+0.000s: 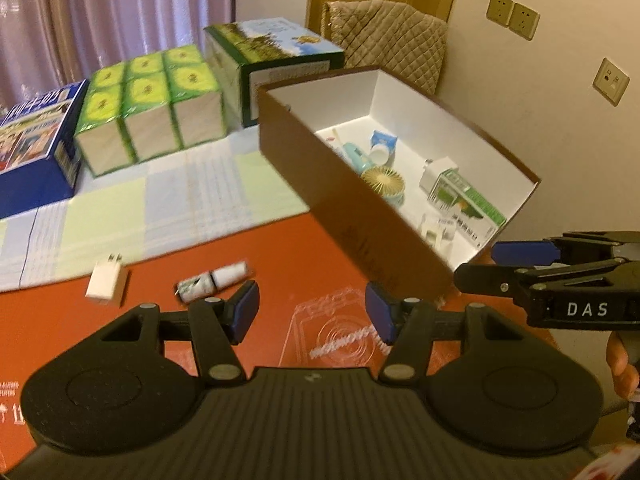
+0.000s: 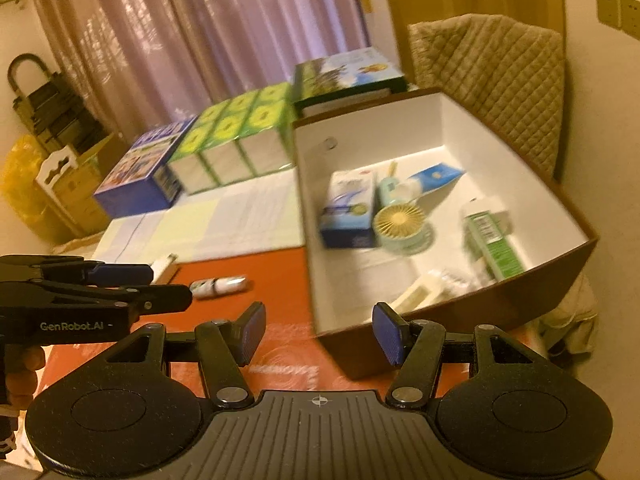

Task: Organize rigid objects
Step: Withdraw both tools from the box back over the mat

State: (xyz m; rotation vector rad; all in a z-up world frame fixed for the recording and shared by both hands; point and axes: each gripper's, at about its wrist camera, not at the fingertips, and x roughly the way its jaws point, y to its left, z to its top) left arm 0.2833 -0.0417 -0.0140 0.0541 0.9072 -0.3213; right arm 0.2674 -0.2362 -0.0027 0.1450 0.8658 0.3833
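A brown box with a white inside (image 1: pixel 360 232) (image 2: pixel 448 128) stands on the red table top. It holds a small round fan (image 1: pixel 383 184) (image 2: pixel 402 222), a green-and-white carton (image 1: pixel 468 196) (image 2: pixel 494 240), a blue-and-white carton (image 2: pixel 348 216) and other small items. A white plug adapter (image 1: pixel 106 284) (image 2: pixel 164 266) and a small white-and-green tube (image 1: pixel 214 282) (image 2: pixel 218 286) lie on the table left of the box. My left gripper (image 1: pixel 312 314) is open and empty above the table, near the tube. My right gripper (image 2: pixel 318 332) is open and empty at the box's near corner.
A blue box (image 1: pixel 36 148), a block of green-wrapped packs (image 1: pixel 152 108) and a green printed box (image 1: pixel 276 64) line the far side on a pale checked cloth (image 1: pixel 160 208). A quilted chair (image 1: pixel 396 36) stands behind the brown box. The wall is on the right.
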